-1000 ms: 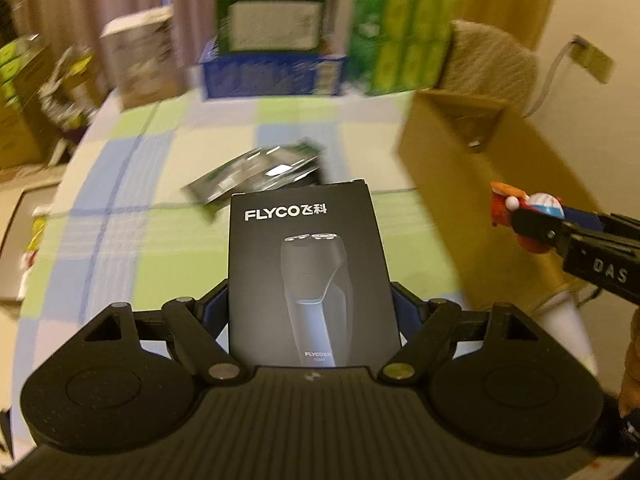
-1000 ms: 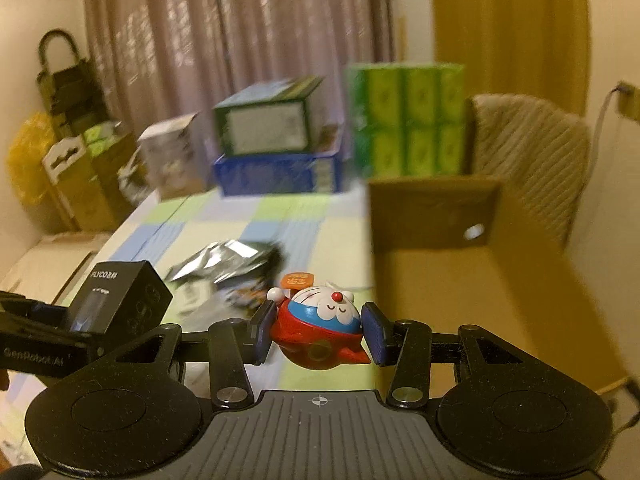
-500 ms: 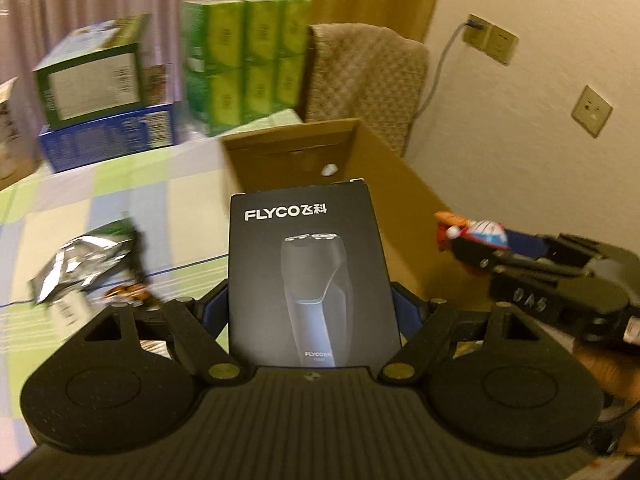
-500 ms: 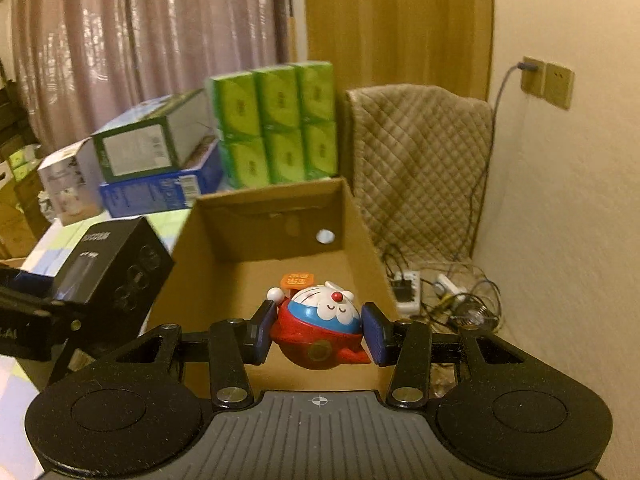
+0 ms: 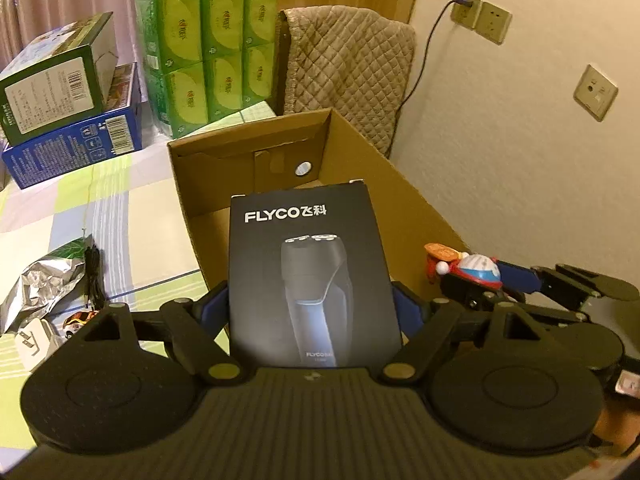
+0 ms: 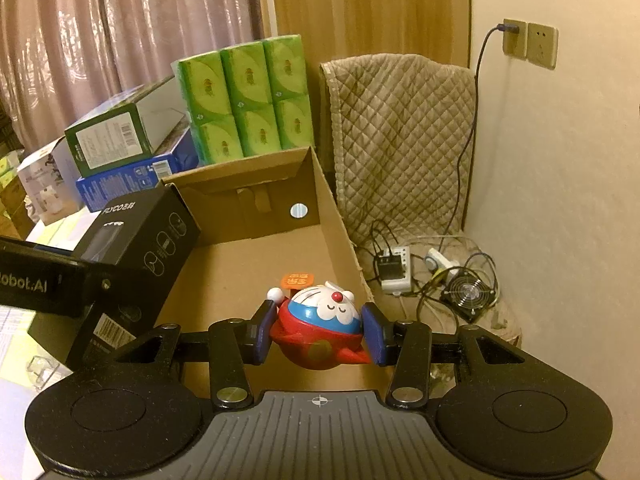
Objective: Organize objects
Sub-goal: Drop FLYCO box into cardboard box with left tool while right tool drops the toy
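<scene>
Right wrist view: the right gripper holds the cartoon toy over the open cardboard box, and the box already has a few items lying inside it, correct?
Not quite. The right gripper does hold the cartoon toy over the open cardboard box, jaws shut on it, but the right wrist view shows only bare cardboard on the visible floor, with no items in it.
</scene>
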The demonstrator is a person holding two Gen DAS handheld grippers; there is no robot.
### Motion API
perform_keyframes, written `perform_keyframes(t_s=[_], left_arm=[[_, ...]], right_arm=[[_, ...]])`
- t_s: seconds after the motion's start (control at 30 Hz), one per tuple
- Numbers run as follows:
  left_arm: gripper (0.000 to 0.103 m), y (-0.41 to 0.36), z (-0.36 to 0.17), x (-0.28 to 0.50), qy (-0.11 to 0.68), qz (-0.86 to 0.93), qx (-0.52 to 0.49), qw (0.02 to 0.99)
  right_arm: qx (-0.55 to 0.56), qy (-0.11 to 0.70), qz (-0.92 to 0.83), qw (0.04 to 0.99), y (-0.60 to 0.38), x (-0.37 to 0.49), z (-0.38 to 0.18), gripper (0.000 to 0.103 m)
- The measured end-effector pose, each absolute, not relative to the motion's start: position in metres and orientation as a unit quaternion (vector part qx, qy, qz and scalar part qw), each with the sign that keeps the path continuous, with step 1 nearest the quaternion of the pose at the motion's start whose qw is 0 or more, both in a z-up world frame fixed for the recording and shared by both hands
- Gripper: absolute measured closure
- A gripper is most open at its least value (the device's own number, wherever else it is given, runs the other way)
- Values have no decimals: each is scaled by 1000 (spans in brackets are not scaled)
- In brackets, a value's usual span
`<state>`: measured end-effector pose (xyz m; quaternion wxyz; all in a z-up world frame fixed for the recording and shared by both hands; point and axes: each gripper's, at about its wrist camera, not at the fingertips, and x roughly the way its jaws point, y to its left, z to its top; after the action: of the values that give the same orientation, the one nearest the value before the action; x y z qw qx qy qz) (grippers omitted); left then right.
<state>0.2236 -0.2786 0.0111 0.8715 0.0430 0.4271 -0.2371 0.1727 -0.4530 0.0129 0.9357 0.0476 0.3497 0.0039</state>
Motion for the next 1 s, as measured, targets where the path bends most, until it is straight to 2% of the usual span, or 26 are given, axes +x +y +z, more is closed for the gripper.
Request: perform_keyframes(t_s=[0.8, 0.83, 0.87, 0.9, 1.0], left_arm=[[17, -208, 27, 198, 413, -187, 6, 891], [16, -207, 27, 197, 413, -186, 5, 892], [16, -204, 27, 196, 412, -185, 4, 892], [15, -201, 27, 195, 412, -183, 3, 892], [14, -191, 28, 189, 412, -176, -4, 894]], right_arm=[[69, 345, 24, 936, -434, 174, 13, 60], [75, 342, 26, 936, -434, 175, 13, 55], [80, 341, 25, 936, -435, 175, 14, 41], [84, 338, 24, 937, -436, 174, 15, 35], [87, 327, 28, 941, -437, 169, 22, 33]])
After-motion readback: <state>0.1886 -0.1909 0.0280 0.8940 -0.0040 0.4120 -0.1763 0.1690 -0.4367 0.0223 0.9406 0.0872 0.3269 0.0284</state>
